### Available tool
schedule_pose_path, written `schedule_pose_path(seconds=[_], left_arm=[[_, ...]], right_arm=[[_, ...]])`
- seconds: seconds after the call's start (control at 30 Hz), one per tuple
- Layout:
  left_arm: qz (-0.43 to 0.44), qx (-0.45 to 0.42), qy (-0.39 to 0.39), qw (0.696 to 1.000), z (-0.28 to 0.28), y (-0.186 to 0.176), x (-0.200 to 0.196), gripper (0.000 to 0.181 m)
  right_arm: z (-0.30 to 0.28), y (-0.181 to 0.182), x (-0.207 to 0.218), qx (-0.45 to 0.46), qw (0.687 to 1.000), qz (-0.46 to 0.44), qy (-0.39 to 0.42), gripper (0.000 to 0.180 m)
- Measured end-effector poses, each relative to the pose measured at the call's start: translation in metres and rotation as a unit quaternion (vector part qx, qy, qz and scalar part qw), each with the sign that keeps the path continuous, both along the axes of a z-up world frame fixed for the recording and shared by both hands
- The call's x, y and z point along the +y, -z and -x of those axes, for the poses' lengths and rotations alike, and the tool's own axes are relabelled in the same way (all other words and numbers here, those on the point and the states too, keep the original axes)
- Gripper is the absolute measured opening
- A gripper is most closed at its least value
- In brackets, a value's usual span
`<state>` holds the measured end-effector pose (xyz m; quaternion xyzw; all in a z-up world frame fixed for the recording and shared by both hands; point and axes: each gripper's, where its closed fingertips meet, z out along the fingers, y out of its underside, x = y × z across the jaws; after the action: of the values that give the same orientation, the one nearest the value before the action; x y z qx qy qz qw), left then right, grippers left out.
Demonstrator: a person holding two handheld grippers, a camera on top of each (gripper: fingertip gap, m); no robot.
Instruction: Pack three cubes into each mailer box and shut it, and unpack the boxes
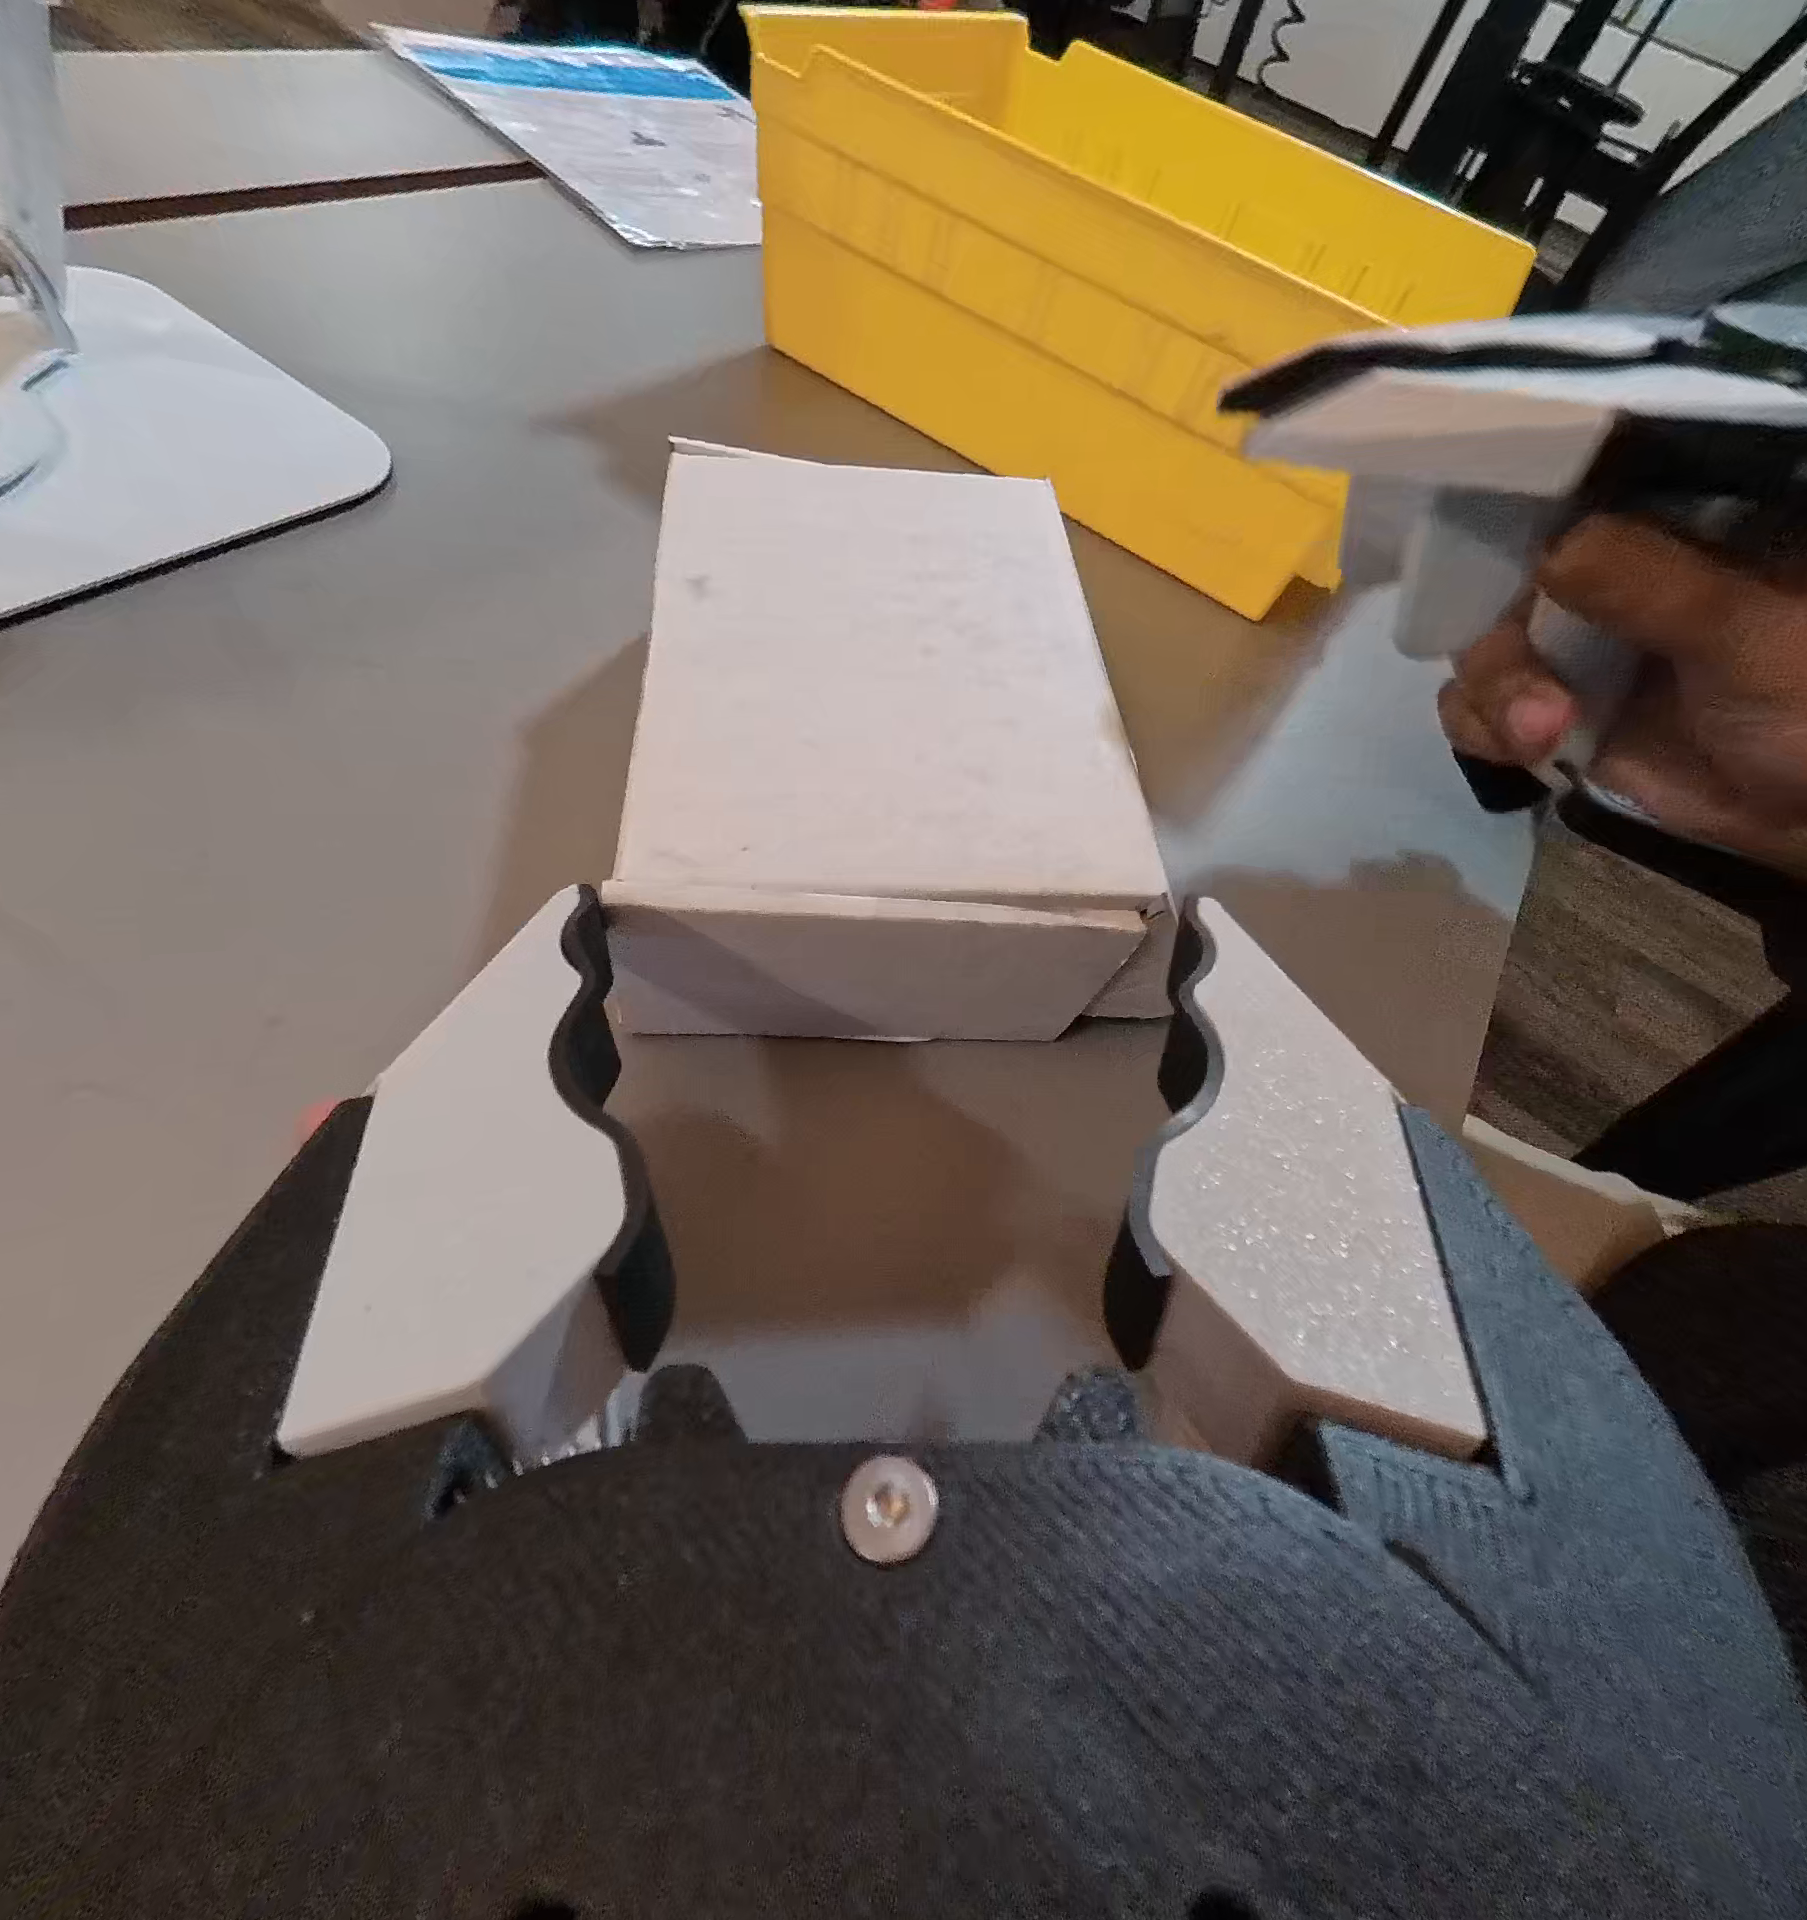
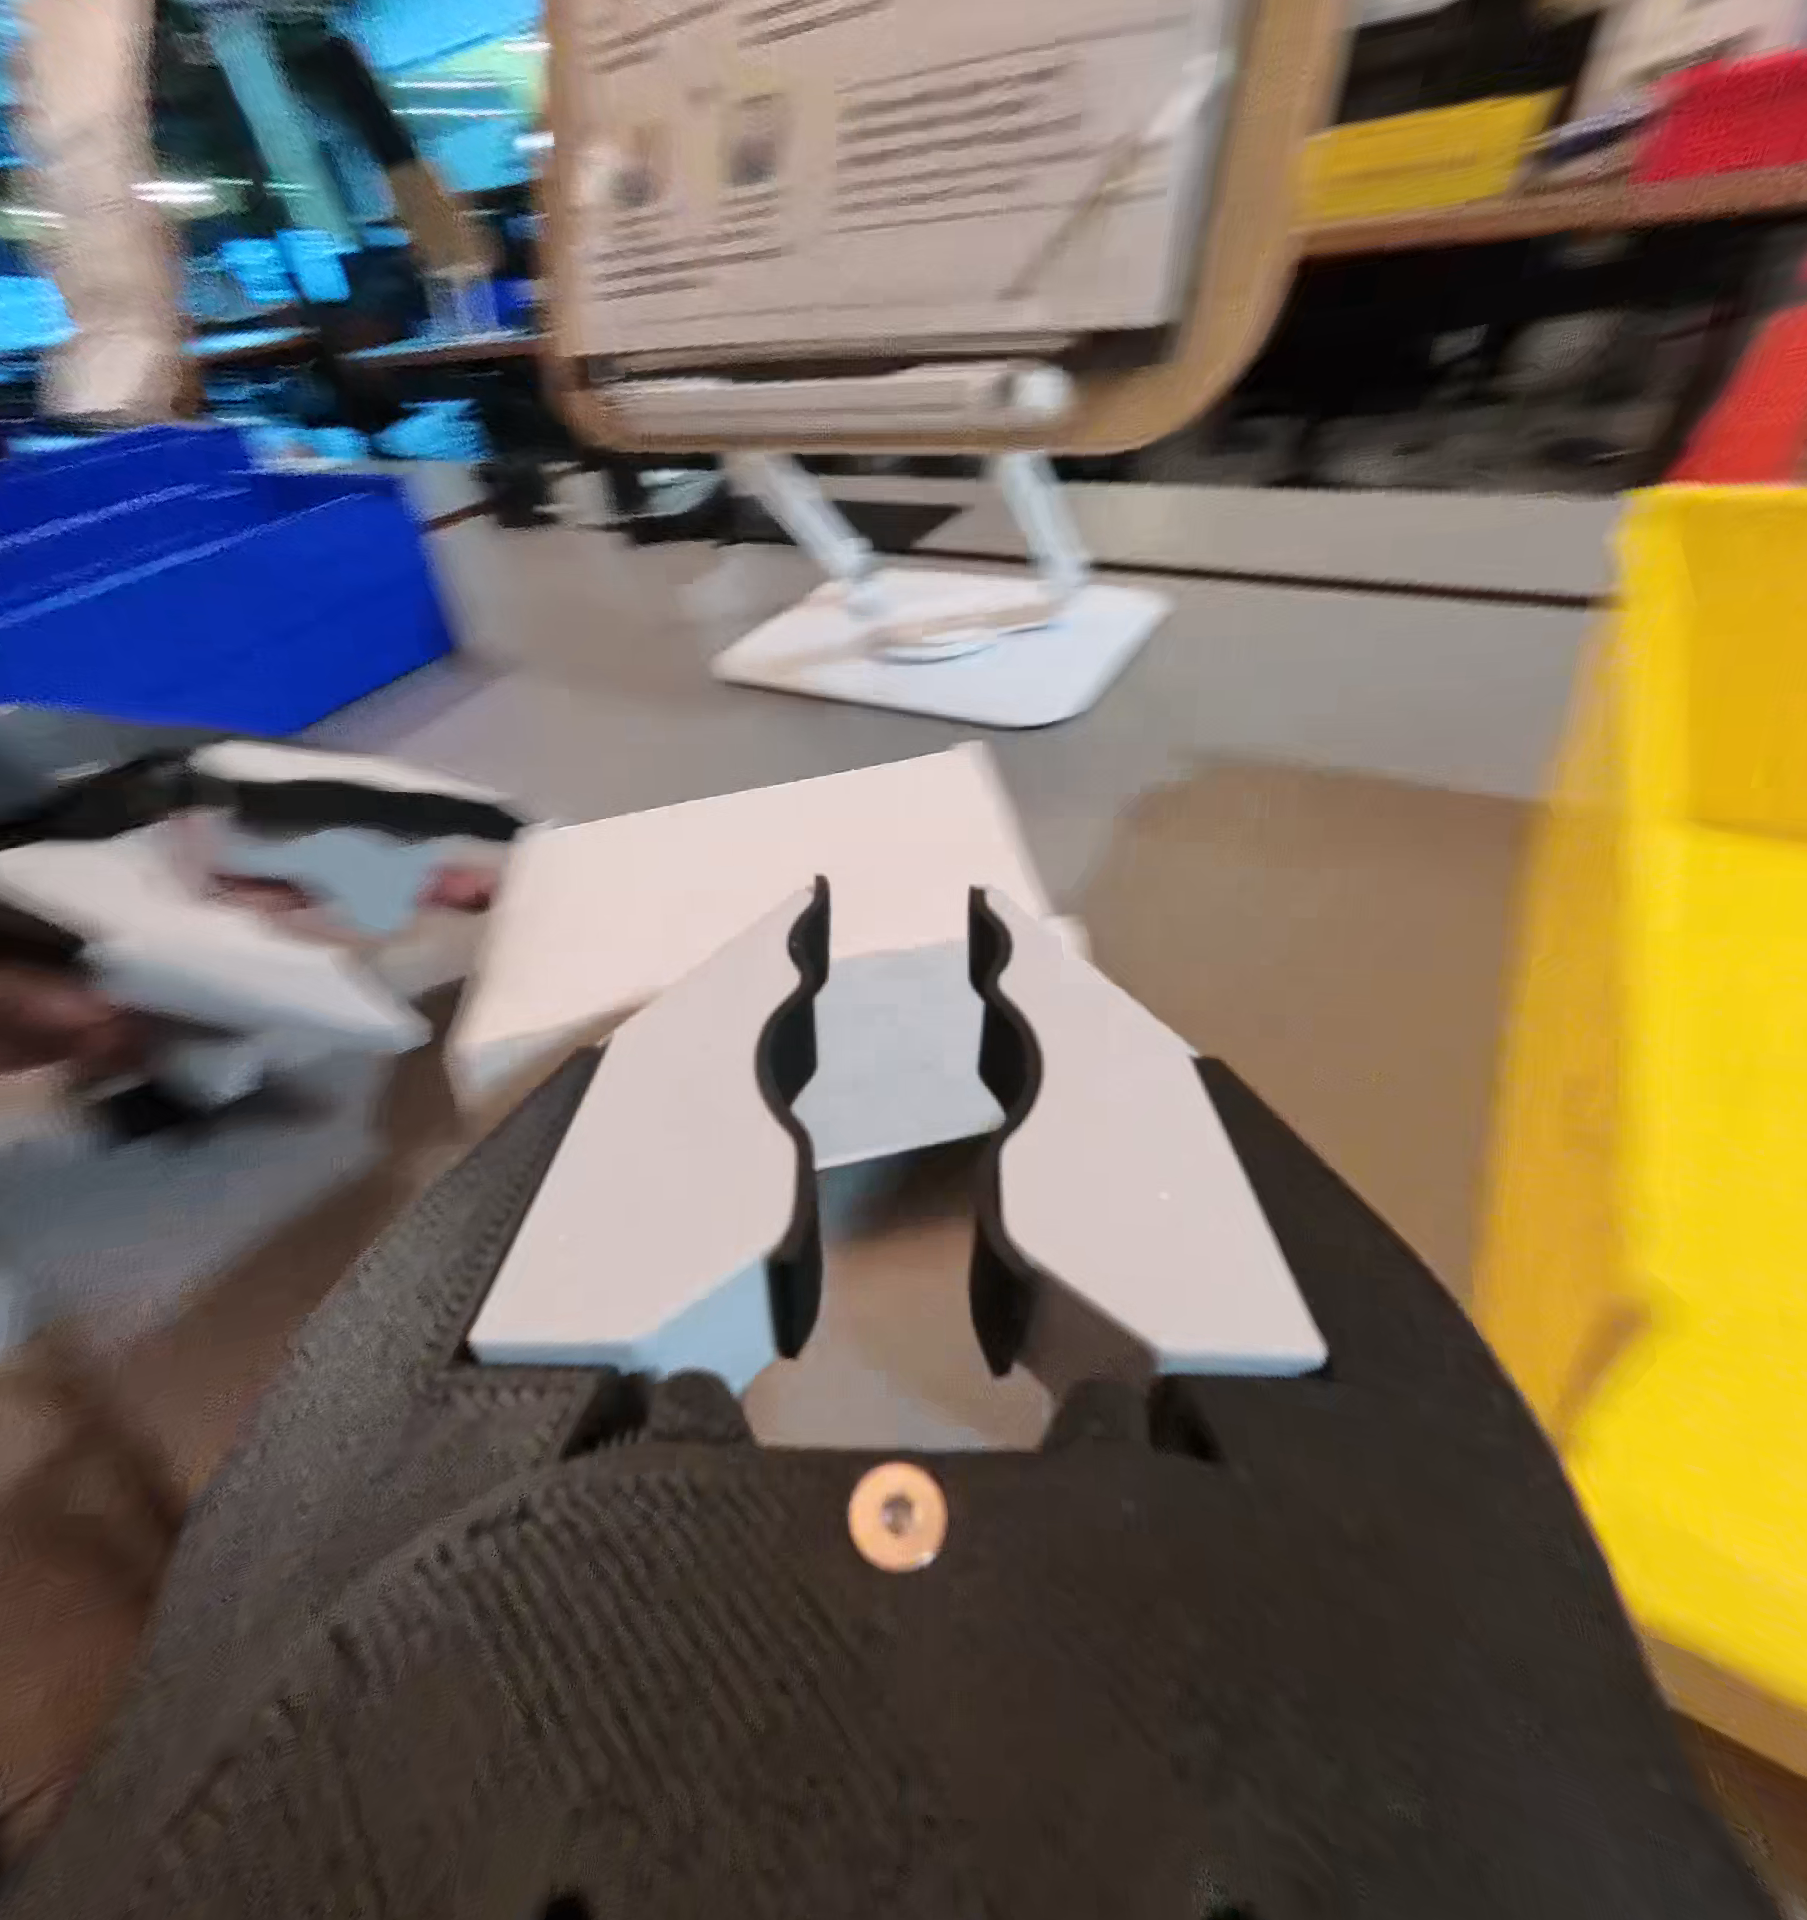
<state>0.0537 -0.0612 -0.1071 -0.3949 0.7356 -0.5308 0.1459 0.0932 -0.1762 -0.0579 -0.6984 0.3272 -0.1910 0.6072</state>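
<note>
Left gripper (image 1: 883,940): sitting wide open, jaws straddling the near end of the mailer box, not pinching it.
Right gripper (image 2: 897,914): hovering in the air above the box, jaws parted by a narrow gap, holding nothing; a hand (image 1: 1668,686) is gripping its handle.
Mailer box (image 1: 878,717): lying shut on the table (image 1: 307,779), lid down, front flap tucked.
Yellow bin (image 1: 1065,260): standing just behind and right of the box.
Blue bin (image 2: 182,582): sitting well to the left, blurred.
White stand (image 2: 940,644): resting behind the box, carrying a board with sheets.
Cubes: cannot tell, not showing.
</note>
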Motion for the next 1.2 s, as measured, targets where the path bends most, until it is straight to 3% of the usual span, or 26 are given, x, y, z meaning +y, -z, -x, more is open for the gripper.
schedule_pose_path(seconds=[0.1, 0.2, 0.3, 0.33, 0.47, 0.53, 0.7, 0.77, 0.83, 0.9, 1.03, 1.2], left_arm=[[-0.005, -0.001, 0.002, 1.0, 0.001, 0.001, -0.004, 0.112], [-0.018, -0.005, 0.006, 1.0, 0.003, 0.002, -0.007, 0.12], [-0.038, -0.01, 0.008, 0.999, 0.004, 0.005, -0.008, 0.122], [-0.04, -0.011, 0.008, 0.999, 0.004, 0.005, -0.008, 0.122], [-0.039, -0.013, 0.007, 0.999, 0.003, 0.004, -0.005, 0.117], [-0.038, -0.02, 0.0, 0.999, 0.001, 0.002, 0.0, 0.115], [-0.037, -0.038, -0.013, 0.999, -0.002, -0.005, 0.009, 0.111], [-0.039, -0.058, -0.013, 0.997, -0.003, -0.01, 0.009, 0.107], [-0.056, -0.09, -0.008, 0.994, -0.001, -0.015, 0.006, 0.104], [-0.074, -0.118, 0.006, 0.99, 0.002, -0.016, -0.001, 0.101], [-0.084, -0.136, 0.032, 0.987, 0.008, -0.014, -0.015, 0.093], [-0.073, -0.17, 0.046, 0.982, 0.015, -0.025, -0.026, 0.085]], right_arm=[[-0.032, 0.018, -0.026, 0.006, 0.993, 0.07, 0.099, 0.036], [-0.038, 0.042, -0.019, 0.039, 0.988, 0.112, 0.104, 0.048], [-0.042, 0.045, -0.015, 0.044, 0.989, 0.108, 0.095, 0.048], [-0.04, 0.047, -0.013, 0.054, 0.991, 0.102, 0.073, 0.048], [-0.006, 0.056, 0.012, 0.14, 0.986, 0.044, -0.08, 0.075], [0.006, 0.05, 0.02, 0.158, 0.98, 0.006, -0.123, 0.058], [0.041, 0.036, 0.042, 0.193, 0.955, -0.056, -0.218, 0.056], [0.031, 0.041, 0.035, 0.179, 0.969, -0.032, -0.17, 0.06], [0.011, 0.054, 0.014, 0.185, 0.98, -0.002, -0.067, 0.061], [0.007, 0.065, 0.001, 0.219, 0.976, -0.005, -0.009, 0.066], [0.019, 0.062, 0.014, 0.287, 0.953, -0.094, -0.021, 0.08], [0.022, 0.059, 0.025, 0.366, 0.905, -0.207, -0.06, 0.074]])
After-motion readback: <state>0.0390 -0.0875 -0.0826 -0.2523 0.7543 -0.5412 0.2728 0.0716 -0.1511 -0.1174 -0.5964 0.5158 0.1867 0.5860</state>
